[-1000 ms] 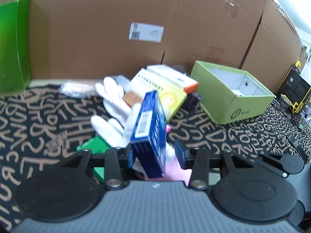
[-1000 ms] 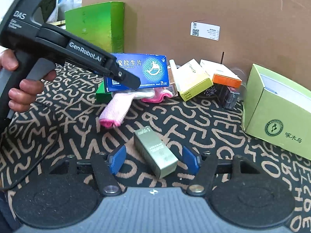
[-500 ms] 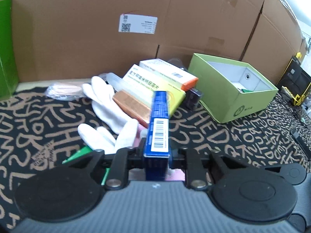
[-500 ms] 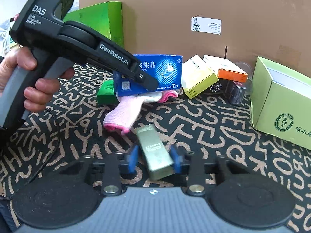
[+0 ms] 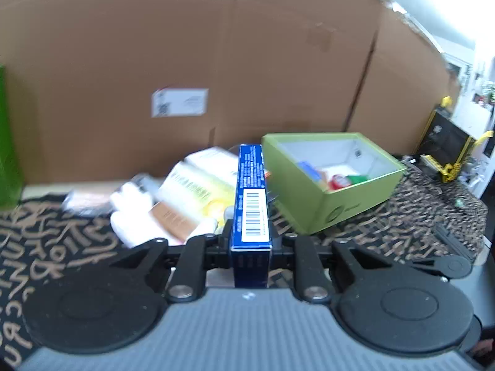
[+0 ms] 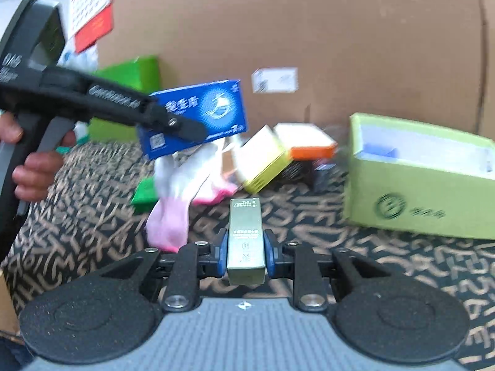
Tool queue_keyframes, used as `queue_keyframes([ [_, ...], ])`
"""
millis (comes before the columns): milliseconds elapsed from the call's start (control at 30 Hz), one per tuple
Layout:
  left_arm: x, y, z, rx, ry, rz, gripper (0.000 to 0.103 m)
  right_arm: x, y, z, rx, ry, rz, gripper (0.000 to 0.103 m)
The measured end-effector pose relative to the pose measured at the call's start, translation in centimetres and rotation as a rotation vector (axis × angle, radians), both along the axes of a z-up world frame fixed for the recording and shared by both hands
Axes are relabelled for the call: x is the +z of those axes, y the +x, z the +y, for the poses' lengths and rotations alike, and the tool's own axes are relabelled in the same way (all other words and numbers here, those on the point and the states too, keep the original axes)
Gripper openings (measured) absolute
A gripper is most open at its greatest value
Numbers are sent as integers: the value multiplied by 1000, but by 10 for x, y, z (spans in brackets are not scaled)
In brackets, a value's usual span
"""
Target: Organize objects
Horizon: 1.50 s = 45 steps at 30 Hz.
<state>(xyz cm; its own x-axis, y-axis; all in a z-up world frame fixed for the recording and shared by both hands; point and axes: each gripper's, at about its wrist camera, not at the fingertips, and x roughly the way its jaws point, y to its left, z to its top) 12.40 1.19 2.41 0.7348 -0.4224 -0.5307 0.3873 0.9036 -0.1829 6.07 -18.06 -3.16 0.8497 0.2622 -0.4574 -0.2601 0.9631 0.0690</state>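
Left gripper (image 5: pixel 250 244) clamps a flat blue cardboard box (image 5: pixel 251 198) edgewise, while right gripper (image 6: pixel 245 255) clamps a small olive-gold rectangular carton (image 6: pixel 246 238), open lime-green cardboard box (image 6: pixel 423 176) ahead-right of both.

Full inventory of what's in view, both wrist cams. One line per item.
blue box: 1, blue, clamped in left claw, off the cloth
gold box: 1, metallic olive-gold, clamped in right claw
open green box: 1, lime, right side, small items inside
yellow box: 1, yellow-white, centre pile
orange-ended box: 1, white-orange, behind the yellow one
gloves: white and pink, count unclear, centre-left
cardboard cartons: brown, rear wall
patterned cloth: 1, black-tan, covers the table
hand: 1, on the left tool's grip
left claw: shut
right claw: shut
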Motion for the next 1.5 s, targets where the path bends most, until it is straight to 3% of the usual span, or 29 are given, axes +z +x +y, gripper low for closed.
queue_keyframes([
  [333, 32, 20, -52, -74, -32, -65, 18, 22, 1, -64, -193, 33, -75, 26],
  [400, 29, 26, -53, -65, -49, -41, 18, 19, 0, -71, -200, 52, -73, 26],
  [600, 9, 27, -61, -51, 39, -13, 18, 6, 2, -74, -205, 72, -27, 26],
  [733, 5, 30, -59, -59, 22, 29, 18, 8, 2, -71, -201, 72, -20, 26],
  [833, 11, 30, -61, -65, 32, 5, 19, 13, 1, -71, -202, 70, -26, 26],
  [867, 12, 30, -61, -69, 39, 1, 21, 13, 0, -71, -202, 71, -28, 26],
  [967, 8, 30, -59, -44, 52, 3, 50, 9, 0, -71, -204, 78, -17, 26],
  [1067, -7, 34, -55, -21, 97, 33, 36, 2, 1, -70, -203, 82, 1, 26],
  [1233, -29, 41, -58, -63, 106, 105, 38, -4, 2, -69, -205, 92, 14, 26],
  [1333, -39, 37, -76, -138, 156, 94, 52, -5, 2, -69, -208, 96, 22, 26],
  [1400, -48, 34, -95, -144, 254, 29, 68, -6, 2, -69, -211, 99, 28, 26],
  [1500, -60, 36, -115, -180, 352, -26, 78, -7, 0, -69, -214, 101, 35, 26],
])
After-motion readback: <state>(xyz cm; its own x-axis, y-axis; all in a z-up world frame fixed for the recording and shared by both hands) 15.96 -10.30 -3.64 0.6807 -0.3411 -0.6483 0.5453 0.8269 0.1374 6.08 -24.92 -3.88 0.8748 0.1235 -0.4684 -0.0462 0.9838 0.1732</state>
